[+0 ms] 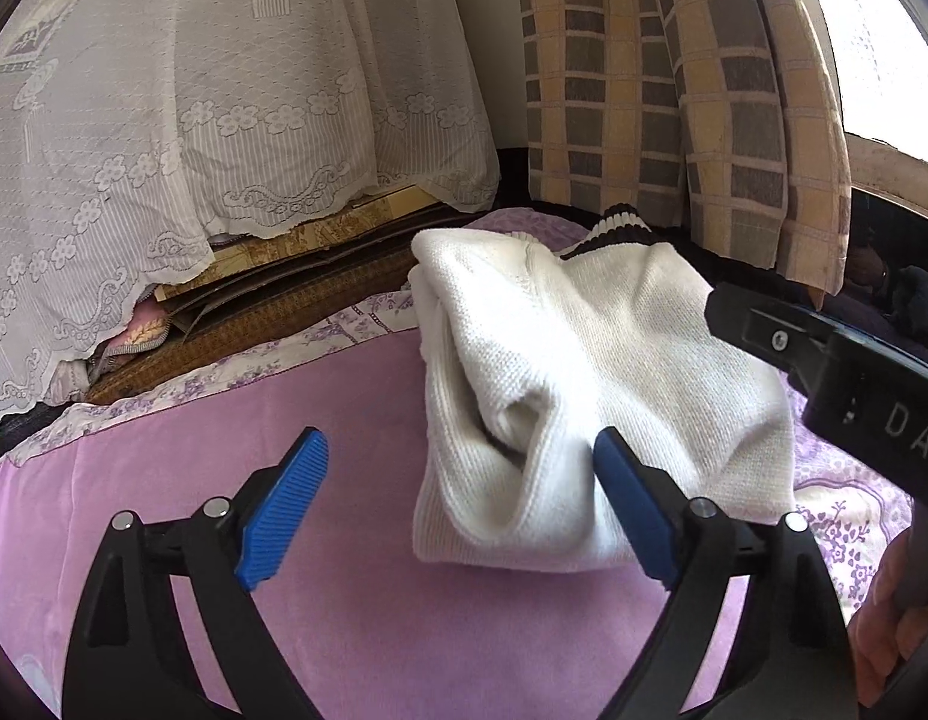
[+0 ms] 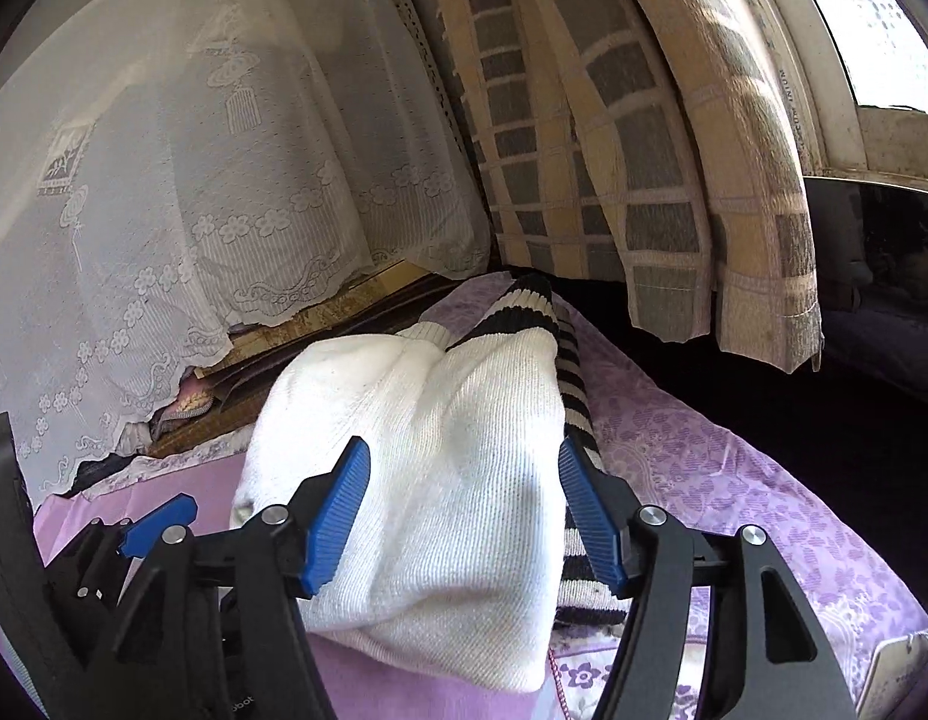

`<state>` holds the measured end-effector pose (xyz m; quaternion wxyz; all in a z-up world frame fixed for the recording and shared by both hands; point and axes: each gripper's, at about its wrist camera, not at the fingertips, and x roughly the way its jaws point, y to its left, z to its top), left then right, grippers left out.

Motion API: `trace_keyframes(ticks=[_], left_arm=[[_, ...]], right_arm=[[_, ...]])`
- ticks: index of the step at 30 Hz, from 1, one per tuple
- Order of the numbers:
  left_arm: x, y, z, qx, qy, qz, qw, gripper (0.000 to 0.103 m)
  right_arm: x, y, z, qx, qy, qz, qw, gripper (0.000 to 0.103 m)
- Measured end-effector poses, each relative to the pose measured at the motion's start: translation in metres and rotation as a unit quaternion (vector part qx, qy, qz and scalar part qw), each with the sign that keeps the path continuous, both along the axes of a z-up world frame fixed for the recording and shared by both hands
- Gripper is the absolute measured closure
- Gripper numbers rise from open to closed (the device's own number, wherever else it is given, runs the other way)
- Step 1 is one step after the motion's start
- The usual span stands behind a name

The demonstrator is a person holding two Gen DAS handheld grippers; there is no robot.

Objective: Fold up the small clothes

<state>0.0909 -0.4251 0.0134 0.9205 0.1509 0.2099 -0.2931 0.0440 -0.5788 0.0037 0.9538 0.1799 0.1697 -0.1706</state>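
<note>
A small white knitted sweater (image 1: 589, 372) with black-and-white striped trim (image 1: 619, 228) lies bunched and partly folded on the pink bed cover (image 1: 320, 540). My left gripper (image 1: 458, 474) is open at its near left edge; its right blue pad (image 1: 628, 504) touches the knit and nothing is held. In the right wrist view the sweater (image 2: 440, 456) lies between the spread blue pads of my right gripper (image 2: 464, 498), which is open over its near end. The striped part (image 2: 574, 396) shows at its right side. The right gripper's body shows in the left wrist view (image 1: 847, 384).
A white lace cloth (image 1: 182, 120) hangs over stacked bedding at the back left. A checked brown curtain (image 1: 661, 90) hangs at the back right by a window (image 2: 871, 30). A lilac flowered sheet (image 2: 703, 468) covers the bed's right side.
</note>
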Motion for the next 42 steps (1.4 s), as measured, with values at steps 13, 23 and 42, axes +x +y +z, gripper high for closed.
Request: trace_keyframes(ticks=[13,23,42], left_arm=[[-0.054,0.061,0.005,-0.030,0.005,0.035,0.9989,0.007],[-0.095,0.094,0.019,-0.037,-0.027,0.041,0.9981,0.005],[-0.107,0.111,0.036,-0.052,-0.041,0.046,0.9968,0.005]], right_arm=[[-0.085,0.039,-0.001,-0.046,0.008,-0.031,0.998,0.014],[-0.121,0.070,-0.007,-0.051,0.010,-0.044,0.998,0.008],[-0.129,0.095,-0.004,-0.094,-0.006,-0.038,0.995,0.004]])
